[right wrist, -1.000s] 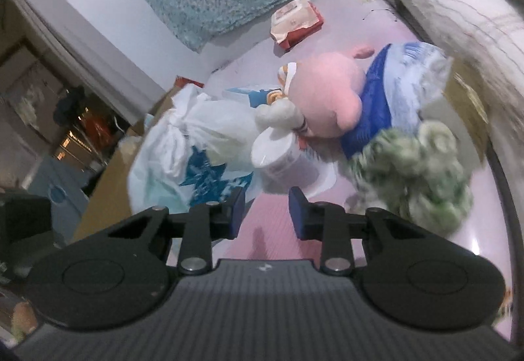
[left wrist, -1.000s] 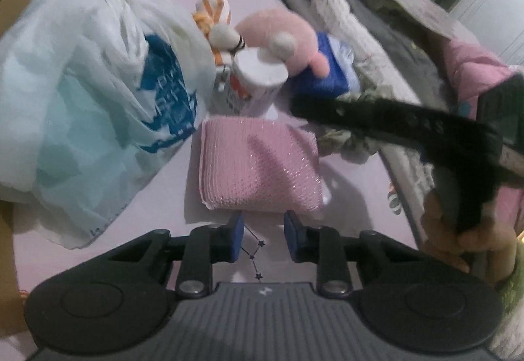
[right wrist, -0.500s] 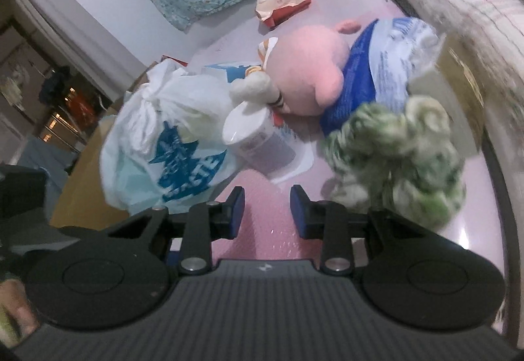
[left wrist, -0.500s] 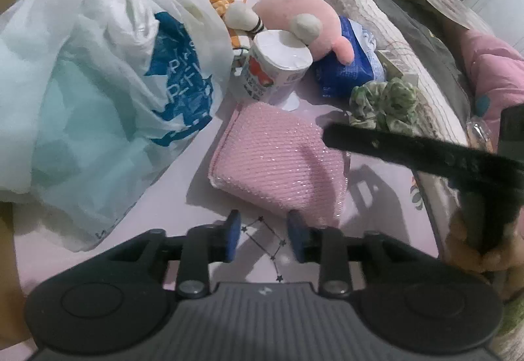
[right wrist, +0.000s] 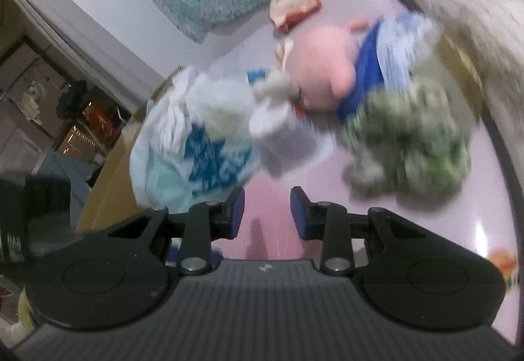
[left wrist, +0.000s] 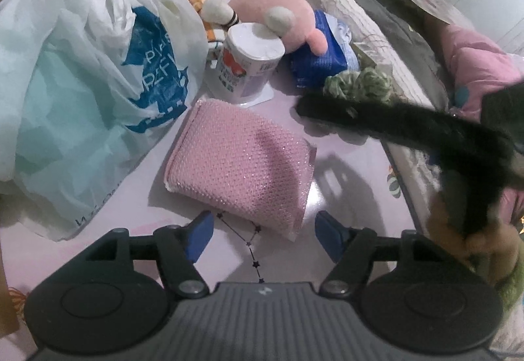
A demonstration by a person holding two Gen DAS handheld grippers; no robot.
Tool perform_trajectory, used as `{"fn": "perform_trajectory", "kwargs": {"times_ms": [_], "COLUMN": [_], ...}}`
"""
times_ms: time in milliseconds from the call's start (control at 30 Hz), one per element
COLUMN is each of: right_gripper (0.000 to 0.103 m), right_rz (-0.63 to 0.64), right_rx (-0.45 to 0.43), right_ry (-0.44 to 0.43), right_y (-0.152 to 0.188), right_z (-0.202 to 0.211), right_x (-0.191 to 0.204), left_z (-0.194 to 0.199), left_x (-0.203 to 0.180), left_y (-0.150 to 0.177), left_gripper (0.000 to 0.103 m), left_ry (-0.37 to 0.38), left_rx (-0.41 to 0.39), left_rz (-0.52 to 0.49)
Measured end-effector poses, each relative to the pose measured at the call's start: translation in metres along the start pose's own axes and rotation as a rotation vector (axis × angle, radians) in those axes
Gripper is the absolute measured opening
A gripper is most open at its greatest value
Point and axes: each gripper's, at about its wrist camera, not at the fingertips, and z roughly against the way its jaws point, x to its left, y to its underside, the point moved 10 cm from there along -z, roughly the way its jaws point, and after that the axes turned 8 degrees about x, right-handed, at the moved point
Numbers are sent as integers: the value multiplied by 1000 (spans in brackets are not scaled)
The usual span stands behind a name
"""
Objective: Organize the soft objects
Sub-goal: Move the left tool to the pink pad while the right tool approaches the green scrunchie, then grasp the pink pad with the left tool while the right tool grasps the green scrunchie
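Pink knit pad [left wrist: 240, 164] just ahead of left gripper [left wrist: 263, 235], near corner between spreading, empty fingers [left wrist: 199, 235].
Long axis slanting up-left; right gripper [right wrist: 267, 210] narrowly parted, holding nothing, aimed at green scrunchie [right wrist: 409, 144] beyond.

Pink mesh sponge [left wrist: 240, 164] lies flat beside green scrunchie [left wrist: 358, 85].

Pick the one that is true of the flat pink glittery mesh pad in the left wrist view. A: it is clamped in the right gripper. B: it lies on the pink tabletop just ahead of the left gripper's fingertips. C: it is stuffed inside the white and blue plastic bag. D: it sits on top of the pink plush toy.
B: the flat pink glittery mesh pad lies on the pink tabletop ahead of the left gripper, whose jaws are opening with nothing between them.
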Motion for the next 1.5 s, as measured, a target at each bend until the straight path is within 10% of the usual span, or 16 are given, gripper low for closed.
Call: {"fn": "perform_trajectory", "kwargs": {"times_ms": [133, 533, 833, 1200, 1500], "right_gripper": [31, 32, 85, 85, 51], "right_rz": [-39, -288, 67, 177, 184], "right_rx": [47, 109, -223, -161, -151], "right_ry": [26, -243, 226, 457, 500], "right_y": [-1, 57, 7, 1, 7], "right_z": [-26, 3, 67, 20, 10], "right_x": [-14, -16, -15, -37, -49], "left_z": [3, 12, -5, -39, -40], "left_x": [4, 16, -4, -7, -6], "left_y": [0, -4, -9, -9, -10], "left_gripper": [72, 87, 96, 96, 88], "left_ry": [-4, 13, -119, -255, -336], "left_rx": [-11, -18, -8, 55, 17], "left_rz": [1, 29, -46, -97, -162]}}
